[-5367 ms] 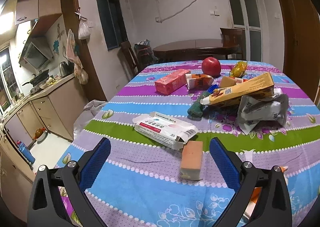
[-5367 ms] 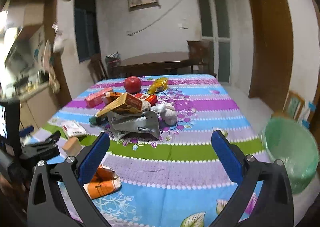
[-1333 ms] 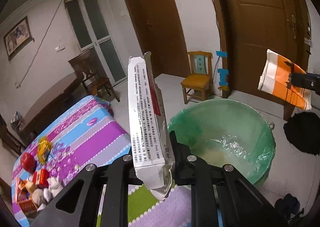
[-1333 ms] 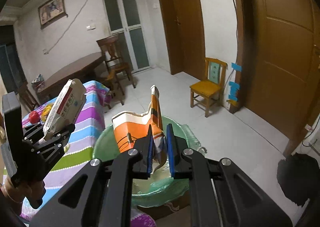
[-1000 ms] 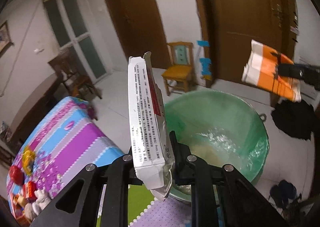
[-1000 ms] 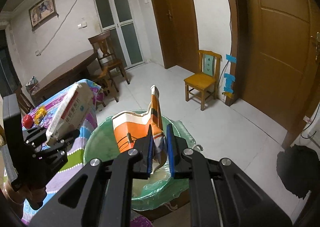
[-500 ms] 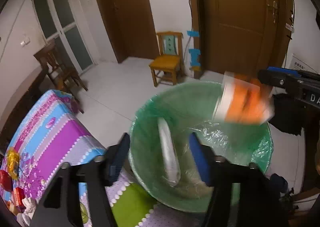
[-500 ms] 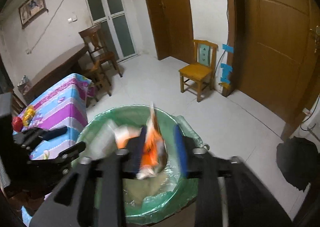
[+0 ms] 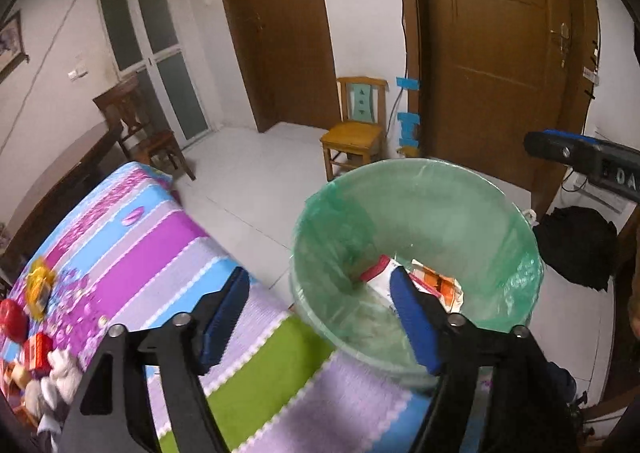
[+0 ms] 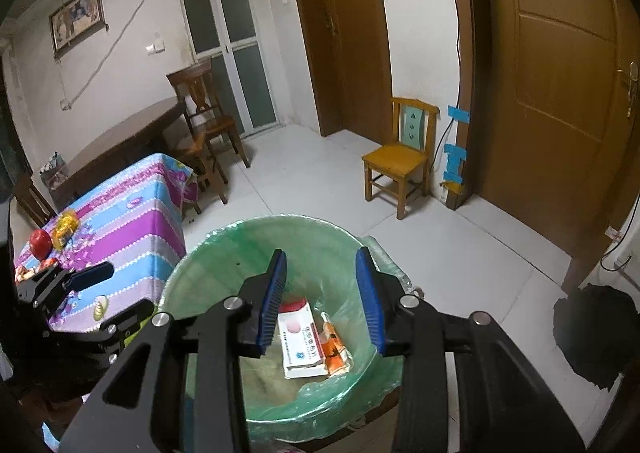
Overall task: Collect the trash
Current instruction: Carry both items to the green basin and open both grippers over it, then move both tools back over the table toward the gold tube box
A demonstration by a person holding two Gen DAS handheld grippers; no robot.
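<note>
Trash, a white box (image 10: 299, 345) and an orange wrapper (image 10: 336, 349), lies in the green-lined bin (image 10: 208, 253), both grippers' fingers (image 9: 414, 319) (image 10: 370, 303) parted and empty above it, so return to the counter (image 9: 132, 249) without snagging the liner.

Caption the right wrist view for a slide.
Open right claw above the green-lined round bin, where a white-and-red carton and an orange-and-white wrapper lie.
</note>
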